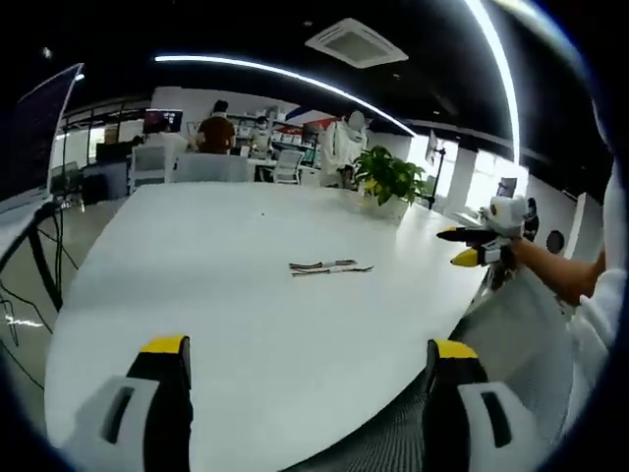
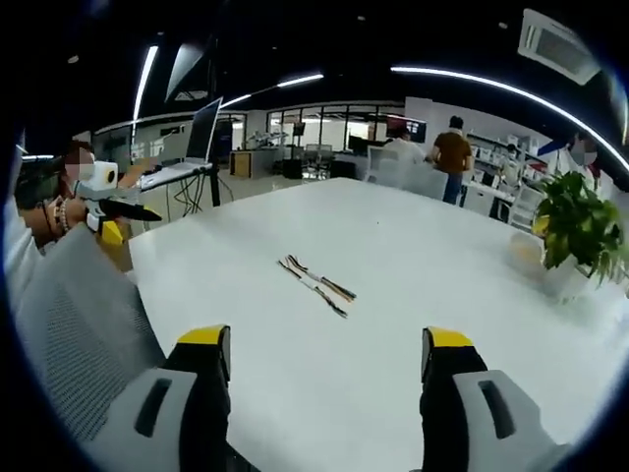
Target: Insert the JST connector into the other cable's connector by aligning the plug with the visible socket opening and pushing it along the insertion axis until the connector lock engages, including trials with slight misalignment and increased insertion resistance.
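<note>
JST cables (image 1: 329,266) lie side by side on the white table (image 1: 226,295), near its middle; I also see them in the right gripper view (image 2: 315,282). I can read no writing or brand marks on them; they are too small. My left gripper (image 1: 310,369) has its jaws spread wide with nothing between them, well short of the cables. My right gripper (image 2: 326,359) is likewise spread and holds nothing, the cables ahead of its jaws. A potted plant (image 1: 389,181) stands toward the table's far edge.

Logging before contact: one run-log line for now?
left gripper open | right gripper open | cables untouched on table | unmated
</note>
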